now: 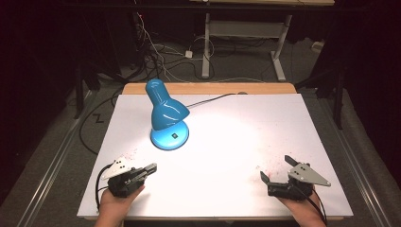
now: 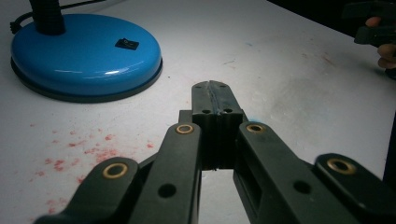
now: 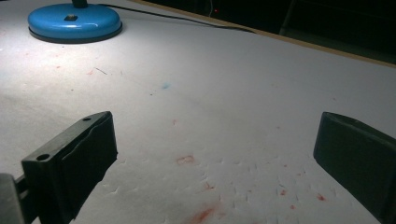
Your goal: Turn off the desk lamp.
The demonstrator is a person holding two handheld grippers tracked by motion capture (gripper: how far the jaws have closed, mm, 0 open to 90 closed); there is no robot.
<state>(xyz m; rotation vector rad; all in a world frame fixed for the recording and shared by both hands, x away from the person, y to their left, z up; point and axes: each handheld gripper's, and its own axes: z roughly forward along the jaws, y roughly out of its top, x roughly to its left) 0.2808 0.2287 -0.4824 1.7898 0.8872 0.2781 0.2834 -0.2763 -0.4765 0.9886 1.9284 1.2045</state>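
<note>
From the high view, a glossy blue metal desk lamp (image 1: 166,116) with a round base and cone shade stood lit on the white paper-covered desk (image 1: 236,142), toward its far left, well apart from both grippers at the near edge. In the left gripper view, the left gripper (image 2: 215,91) showed its black jaws pressed together on nothing, the lamp's smooth base ahead to the left. In the right gripper view, the right gripper (image 3: 215,149) held its jaws wide over wrinkled, red-flecked paper.

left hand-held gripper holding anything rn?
No. In the left gripper view the left hand-held gripper has its jaws pressed together with nothing between them, short of the blue lamp base.
</note>
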